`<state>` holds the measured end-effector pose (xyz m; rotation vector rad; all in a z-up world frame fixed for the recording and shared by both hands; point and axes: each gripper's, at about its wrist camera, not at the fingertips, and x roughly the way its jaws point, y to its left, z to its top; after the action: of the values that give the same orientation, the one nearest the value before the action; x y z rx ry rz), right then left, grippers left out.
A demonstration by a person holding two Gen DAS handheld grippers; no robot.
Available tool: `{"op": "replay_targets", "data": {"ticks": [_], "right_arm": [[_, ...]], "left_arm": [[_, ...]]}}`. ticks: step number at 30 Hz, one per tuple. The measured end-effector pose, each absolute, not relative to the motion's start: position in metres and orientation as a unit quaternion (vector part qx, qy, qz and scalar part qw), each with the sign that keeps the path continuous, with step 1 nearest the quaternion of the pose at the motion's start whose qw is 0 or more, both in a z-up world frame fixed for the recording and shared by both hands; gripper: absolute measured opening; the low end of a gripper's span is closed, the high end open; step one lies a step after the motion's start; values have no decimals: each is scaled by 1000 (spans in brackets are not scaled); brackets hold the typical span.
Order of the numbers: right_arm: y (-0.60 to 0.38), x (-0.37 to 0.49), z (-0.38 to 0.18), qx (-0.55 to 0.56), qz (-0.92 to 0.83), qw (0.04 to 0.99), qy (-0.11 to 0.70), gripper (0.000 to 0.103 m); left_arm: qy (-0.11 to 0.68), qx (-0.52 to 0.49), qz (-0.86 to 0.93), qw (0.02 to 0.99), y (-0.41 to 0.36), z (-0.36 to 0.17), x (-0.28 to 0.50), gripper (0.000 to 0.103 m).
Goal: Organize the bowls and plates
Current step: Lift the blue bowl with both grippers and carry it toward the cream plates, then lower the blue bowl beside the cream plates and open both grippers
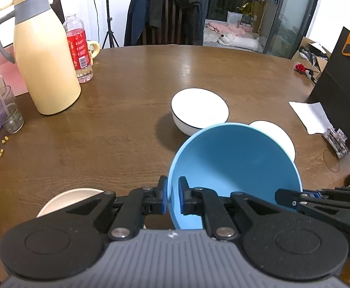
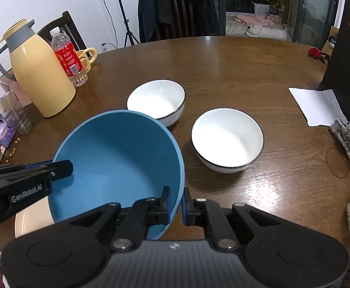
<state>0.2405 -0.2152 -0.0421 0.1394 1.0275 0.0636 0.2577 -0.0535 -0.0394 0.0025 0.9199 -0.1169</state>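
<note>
The blue bowl (image 2: 117, 158) hangs tilted above the counter's (image 2: 246, 67) near edge, over a cream plate (image 2: 31, 218). The left gripper (image 1: 172, 198) and right gripper (image 2: 176, 205) each have their fingers clenched on its rim, on opposite sides. Two white bowls (image 2: 157, 100) (image 2: 227, 139) stand beyond it near the counter's middle, a thermos (image 2: 38, 76) toward the far left edge.
</note>
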Motion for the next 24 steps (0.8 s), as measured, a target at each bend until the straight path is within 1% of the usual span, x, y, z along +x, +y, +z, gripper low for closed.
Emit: {"op": "replay_targets", "data": {"ticks": [24], "right_arm": [[-261, 204, -62, 62, 30, 853, 517, 9]], "left_arm": [[475, -2, -58, 878, -102, -64, 222, 10]]}}
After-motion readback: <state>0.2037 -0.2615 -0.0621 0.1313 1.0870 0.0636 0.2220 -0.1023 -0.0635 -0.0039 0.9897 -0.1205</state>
